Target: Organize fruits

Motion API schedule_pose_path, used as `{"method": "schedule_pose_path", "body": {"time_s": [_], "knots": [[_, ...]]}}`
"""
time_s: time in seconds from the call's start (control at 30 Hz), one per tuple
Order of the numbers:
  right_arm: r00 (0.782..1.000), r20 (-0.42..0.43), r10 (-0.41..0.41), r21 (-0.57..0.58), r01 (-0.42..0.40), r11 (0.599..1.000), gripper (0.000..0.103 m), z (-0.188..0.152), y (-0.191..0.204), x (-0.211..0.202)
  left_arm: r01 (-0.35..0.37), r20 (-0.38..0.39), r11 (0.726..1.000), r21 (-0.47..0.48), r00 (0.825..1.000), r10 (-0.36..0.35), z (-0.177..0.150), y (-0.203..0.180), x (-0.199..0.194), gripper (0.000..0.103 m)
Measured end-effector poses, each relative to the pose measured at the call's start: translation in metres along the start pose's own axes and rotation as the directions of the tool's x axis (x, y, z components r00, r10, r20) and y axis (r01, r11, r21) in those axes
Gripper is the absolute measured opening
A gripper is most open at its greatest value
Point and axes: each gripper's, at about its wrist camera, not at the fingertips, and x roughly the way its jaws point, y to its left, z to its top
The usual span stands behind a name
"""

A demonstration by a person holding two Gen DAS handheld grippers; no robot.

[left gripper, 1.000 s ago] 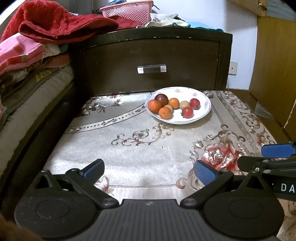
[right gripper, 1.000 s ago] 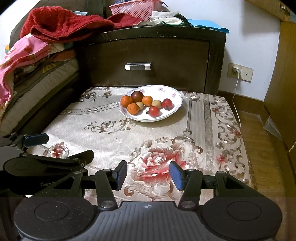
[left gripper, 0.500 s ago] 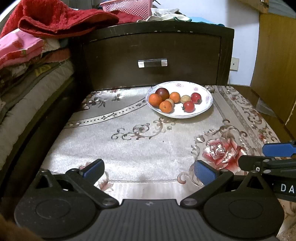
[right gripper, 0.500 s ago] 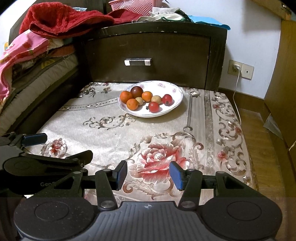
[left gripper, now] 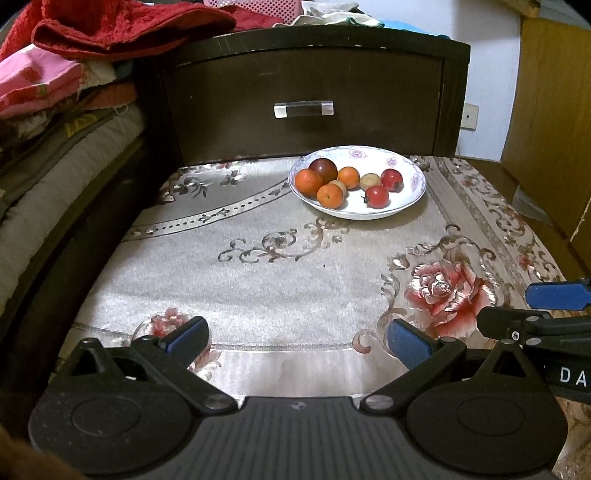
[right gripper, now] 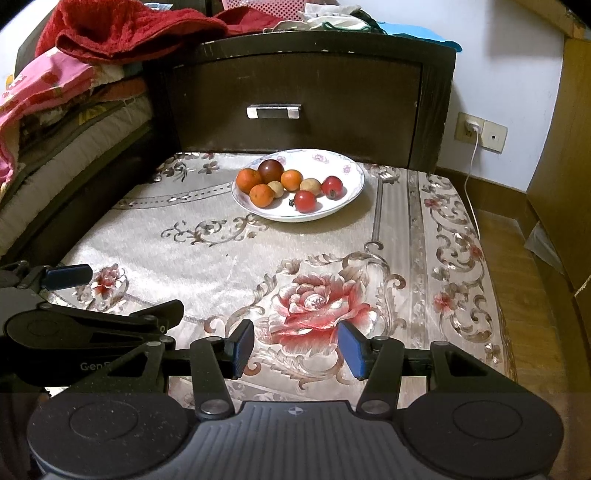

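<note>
A white floral plate (left gripper: 406,201) (right gripper: 347,192) sits at the far side of the cloth-covered table. It holds several small fruits: oranges (left gripper: 308,182) (right gripper: 248,178), red tomatoes (left gripper: 376,196) (right gripper: 305,201), a dark plum (left gripper: 323,169) (right gripper: 270,169) and pale longans (left gripper: 370,181) (right gripper: 309,184). My left gripper (left gripper: 297,341) is open and empty near the table's front edge. My right gripper (right gripper: 296,349) is open and empty beside it, over a rose pattern. Both are well short of the plate.
A dark wooden nightstand with a drawer handle (left gripper: 303,109) stands right behind the plate. Bedding and a red blanket (left gripper: 110,26) are piled at left. A wall socket with a cable (right gripper: 471,127) and a wooden cabinet (left gripper: 554,129) are at right.
Both grippers have moved forward toward the plate and tilted slightly down. The plate looks nearer. Both stay open and empty.
</note>
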Motion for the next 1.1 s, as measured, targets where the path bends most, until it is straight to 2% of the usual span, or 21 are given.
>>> {"method": "schedule_pose_path", "body": {"time_s": [1.1], "knots": [[1.0,-0.009,-0.002,-0.003,0.002,1.0,0.048,-0.0015,0.0003,0.0026,-0.028,0.013,0.999,0.02,1.0,0.027,-0.0013,-0.0023,0.001,0.103]]}}
